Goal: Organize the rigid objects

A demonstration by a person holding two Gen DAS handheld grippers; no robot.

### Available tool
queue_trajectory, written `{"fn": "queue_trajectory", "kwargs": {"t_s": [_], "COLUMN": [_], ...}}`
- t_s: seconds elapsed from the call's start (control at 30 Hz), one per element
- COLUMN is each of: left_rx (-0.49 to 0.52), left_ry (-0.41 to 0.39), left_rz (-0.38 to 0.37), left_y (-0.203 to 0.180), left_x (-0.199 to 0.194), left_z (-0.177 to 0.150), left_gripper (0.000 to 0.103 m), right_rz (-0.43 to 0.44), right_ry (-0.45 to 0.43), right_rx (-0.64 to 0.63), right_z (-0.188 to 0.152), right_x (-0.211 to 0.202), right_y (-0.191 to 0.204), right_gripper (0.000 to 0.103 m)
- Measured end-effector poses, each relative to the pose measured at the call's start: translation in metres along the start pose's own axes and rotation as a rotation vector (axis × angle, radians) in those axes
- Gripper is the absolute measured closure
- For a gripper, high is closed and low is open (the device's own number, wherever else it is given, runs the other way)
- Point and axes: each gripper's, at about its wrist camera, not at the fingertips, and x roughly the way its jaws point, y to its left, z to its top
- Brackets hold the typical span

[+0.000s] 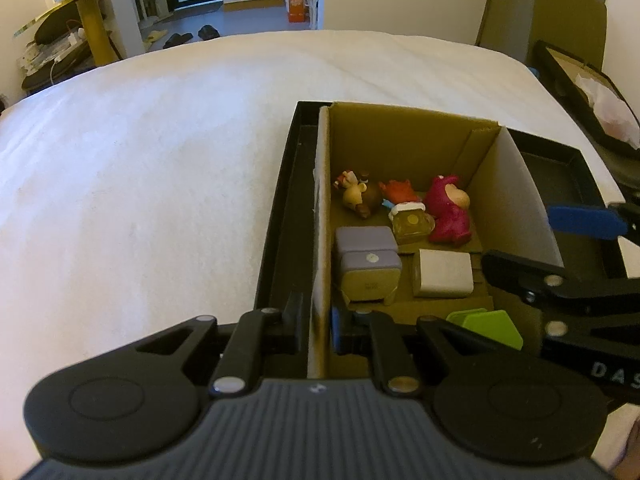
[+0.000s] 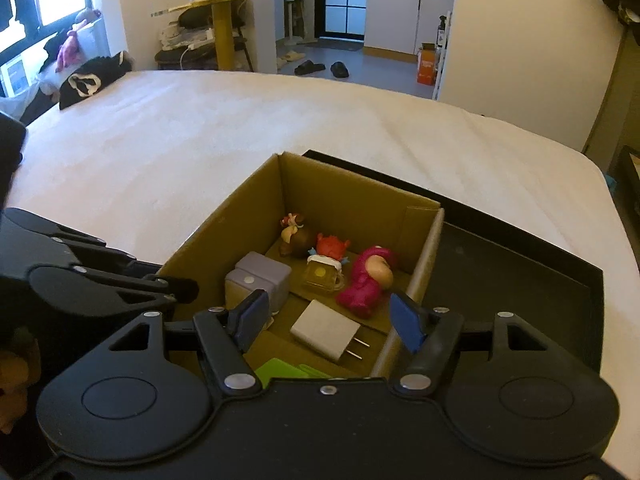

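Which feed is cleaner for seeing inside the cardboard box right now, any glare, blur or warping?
Left wrist view: warm dim light, the brown cardboard box sharp, edges bowed by fisheye. Right wrist view: bright window glare top left, the white plug-in charger crisp; box interior shadowed, no motion blur.

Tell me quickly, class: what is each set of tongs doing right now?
Left tongs: shut on the cardboard box wall.
Right tongs: open, holding nothing, over the box.

The cardboard box stands in a tray on the bed. Inside, three figurines lie at the back, the charger nearer the front.
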Motion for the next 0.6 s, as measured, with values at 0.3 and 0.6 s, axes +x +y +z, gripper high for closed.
{"fn": "queue_trajectory", "kwargs": {"t_s": [0.3, 0.6], "left_rx": [-0.002, -0.014], "left_ry": [0.012, -0.017], "left_rz": [0.025, 0.021], "left_y": [-0.003, -0.004], "left_x": [-0.014, -0.045], "left_z": [0.002, 0.013], "left_gripper": [0.081, 0.054], "right_rz": [-0.013, -0.037], "right_ry": [-0.003, -0.016], "right_rx": [0.113, 0.189], "right_z": [-0.001, -0.010], "right_x": [-0.018, -0.043], "right_y": [-0.020, -0.034], "right_gripper": [0.036, 0.028]}}
